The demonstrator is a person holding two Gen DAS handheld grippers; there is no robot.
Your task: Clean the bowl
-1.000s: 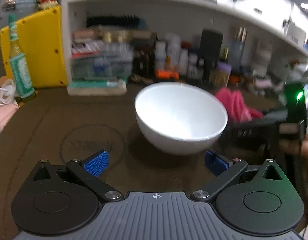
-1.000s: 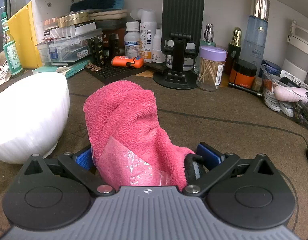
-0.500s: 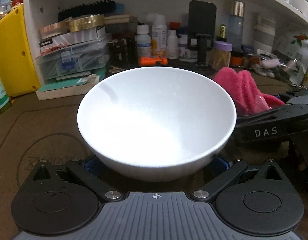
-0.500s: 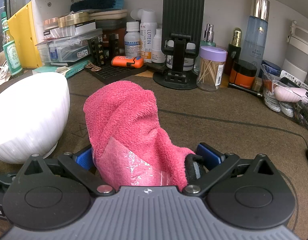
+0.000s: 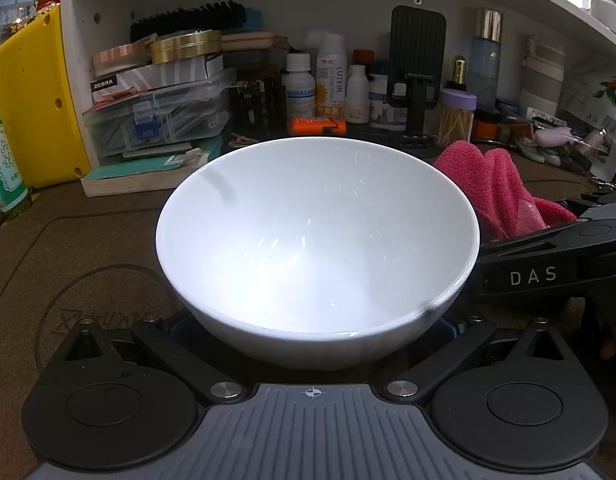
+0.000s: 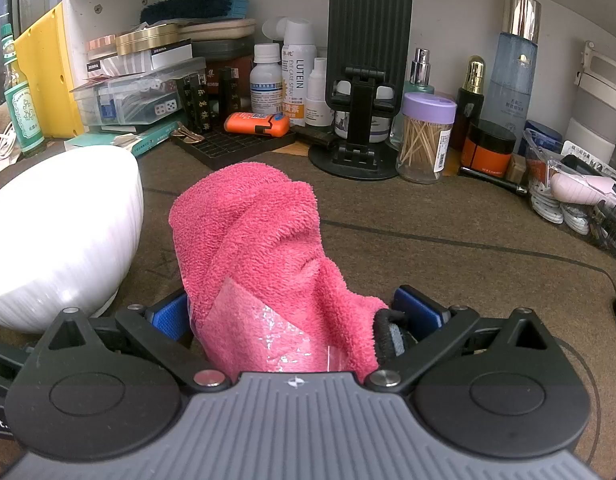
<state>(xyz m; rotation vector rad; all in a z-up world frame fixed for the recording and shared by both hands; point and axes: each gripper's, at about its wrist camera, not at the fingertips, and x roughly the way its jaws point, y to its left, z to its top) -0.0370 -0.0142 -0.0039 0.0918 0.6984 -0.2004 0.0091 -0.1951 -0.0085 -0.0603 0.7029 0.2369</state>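
Observation:
A white bowl (image 5: 316, 240) stands upright on the brown mat, filling the left wrist view; it also shows at the left of the right wrist view (image 6: 64, 232). My left gripper (image 5: 312, 328) has its jaws on either side of the bowl's base; its fingertips are hidden under the bowl, so contact cannot be told. My right gripper (image 6: 296, 312) is shut on a pink cloth (image 6: 260, 248), which sticks forward from the blue pads. The cloth (image 5: 496, 188) and the right gripper's black body show just right of the bowl in the left wrist view.
A white shelf at the back holds bottles (image 6: 298, 76), a black phone stand (image 6: 364, 80), a toothpick jar (image 6: 426, 140), plastic boxes (image 5: 156, 116) and an orange item (image 6: 256, 124). A yellow panel (image 5: 32, 112) and a green bottle (image 6: 22, 96) stand at the left.
My left gripper has moved forward to the bowl, so its jaws now flank the base. The right gripper and cloth have stayed still.

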